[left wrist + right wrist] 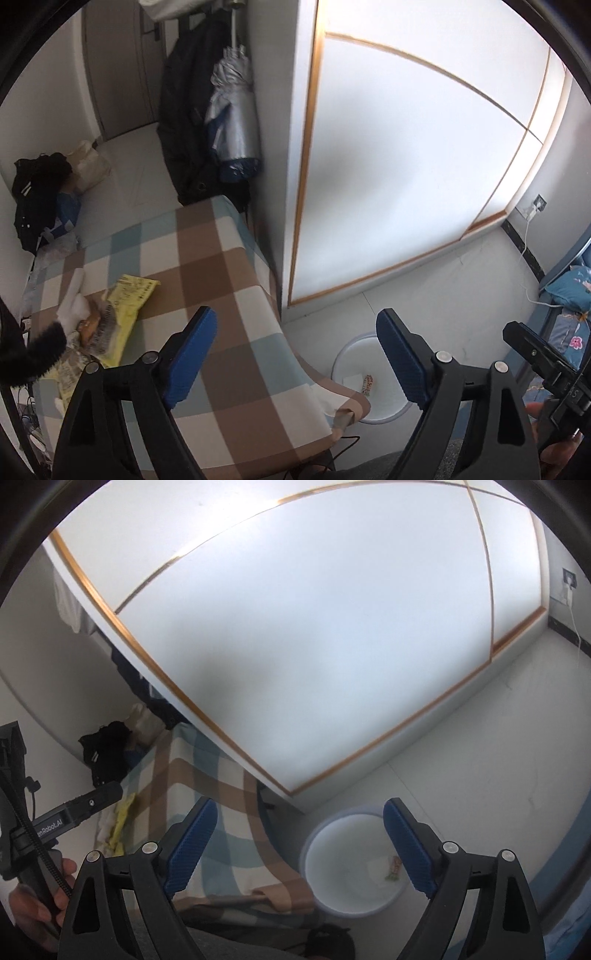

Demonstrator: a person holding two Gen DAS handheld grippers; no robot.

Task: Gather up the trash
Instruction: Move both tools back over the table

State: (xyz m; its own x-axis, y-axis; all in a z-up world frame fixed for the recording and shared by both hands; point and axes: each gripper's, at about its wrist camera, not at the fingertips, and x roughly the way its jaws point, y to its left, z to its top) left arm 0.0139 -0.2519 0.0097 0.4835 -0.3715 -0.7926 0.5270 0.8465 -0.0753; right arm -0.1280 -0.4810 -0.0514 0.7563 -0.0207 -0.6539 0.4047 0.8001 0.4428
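Note:
Trash lies on the checked tablecloth (207,266) at the left: a yellow wrapper (127,299), white crumpled paper (72,299) and a brownish snack packet (90,326). The yellow wrapper also shows in the right wrist view (123,821). A white round bin (354,363) stands on the floor by the table corner, with a small wrapper (368,384) and paper inside; it also shows in the right wrist view (351,867). My left gripper (295,354) is open and empty above the table corner. My right gripper (297,843) is open and empty above the bin's left rim.
A white wardrobe with wood trim (406,155) stands behind the bin. Dark coats and a silver umbrella (232,122) hang at the back. Bags (40,192) sit on the floor at the left. A bed with blue bedding (569,291) is at the right.

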